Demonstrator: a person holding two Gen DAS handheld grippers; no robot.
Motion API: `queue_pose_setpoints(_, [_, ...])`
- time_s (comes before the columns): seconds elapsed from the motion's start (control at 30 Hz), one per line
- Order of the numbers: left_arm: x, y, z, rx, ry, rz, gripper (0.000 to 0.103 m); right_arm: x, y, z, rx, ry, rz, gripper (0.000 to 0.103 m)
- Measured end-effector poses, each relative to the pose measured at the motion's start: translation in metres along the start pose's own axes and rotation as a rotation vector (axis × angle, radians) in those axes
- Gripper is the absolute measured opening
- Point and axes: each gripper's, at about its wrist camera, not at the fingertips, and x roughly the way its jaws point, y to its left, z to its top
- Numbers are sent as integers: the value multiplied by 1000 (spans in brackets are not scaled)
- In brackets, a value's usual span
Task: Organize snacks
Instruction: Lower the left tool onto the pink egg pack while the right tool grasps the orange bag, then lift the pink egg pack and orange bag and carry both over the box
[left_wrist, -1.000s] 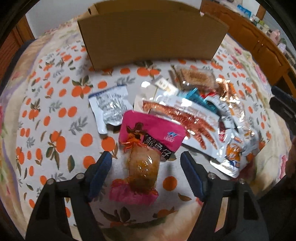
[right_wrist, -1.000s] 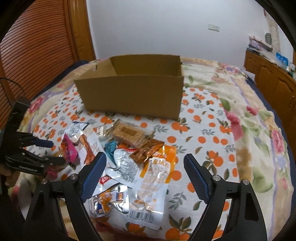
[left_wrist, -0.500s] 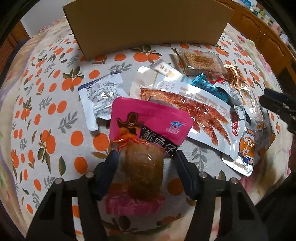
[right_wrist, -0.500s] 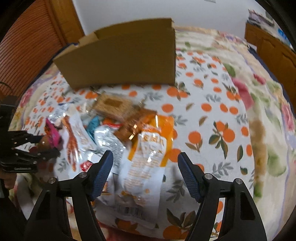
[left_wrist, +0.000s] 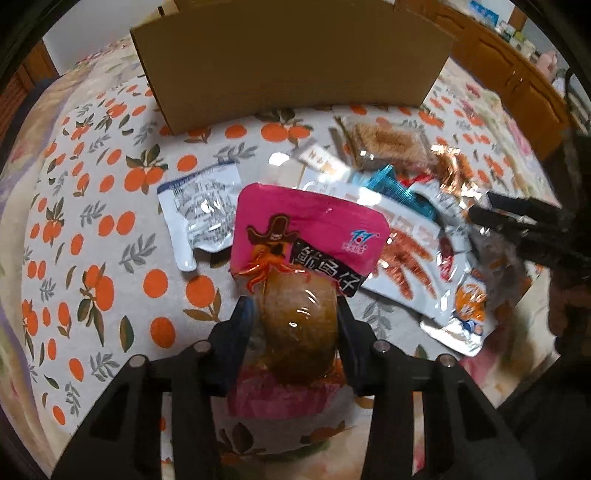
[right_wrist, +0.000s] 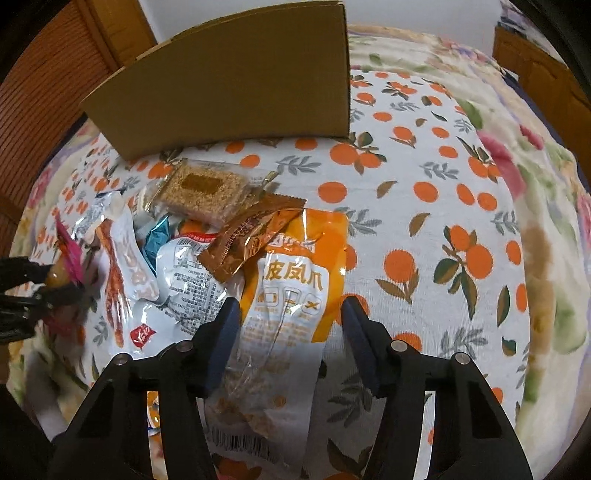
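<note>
My left gripper is shut on the lower, clear part of a pink squid snack packet, which also shows at the left edge of the right wrist view. My right gripper is open, its fingers on either side of an orange chicken-feet packet that lies on the bedspread. A brown cardboard box stands behind the snack pile; it also shows in the right wrist view. Its inside is hidden.
Several other packets lie in a heap on the orange-print bedspread: a sesame bar, a brown wrapper, a silver pouch, a white packet with red strips. Wooden furniture stands at the right.
My left gripper has closed on the pink packet. My right gripper has come down and forward over the orange packet, and its fingers have narrowed around it.
</note>
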Motion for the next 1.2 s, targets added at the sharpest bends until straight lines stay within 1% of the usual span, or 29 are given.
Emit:
queue_pose_setpoints(0.03, [-3, 1, 0, -8, -7, -4, 42, 1, 0, 1, -5, 0, -3, 59])
queue_pose_setpoints(0.07, [-6, 2, 1, -14, -13, -6, 42, 2, 1, 2, -11, 0, -9, 57])
queue_pose_setpoints(0.13, [-13, 4, 1, -22, -34, -8, 42, 3, 4, 2, -37, 2, -47, 51])
queue_pose_setpoints(0.17, [-15, 4, 2, -24, -43, -8, 42, 3, 4, 2, -34, 5, -49, 46])
queue_pose_setpoints(0.27, [-22, 2, 8, -32, -71, -20, 42, -1, -6, 4, 15, 16, -31, 40])
queue_pose_setpoints(0.3, [-24, 2, 9, -31, -79, -24, 42, -3, -10, 3, 37, 16, -26, 40])
queue_pose_setpoints(0.57, [-28, -5, 13, -13, -103, -28, 42, -7, -8, 3, 24, 4, -32, 38])
queue_pose_setpoints(0.87, [-36, -7, 14, -7, -136, -39, 42, -22, -13, 7, 50, -36, -34, 38])
queue_pose_setpoints(1.2, [-58, -14, 20, 8, -209, -59, 43, -46, -10, 14, 38, -116, -52, 38])
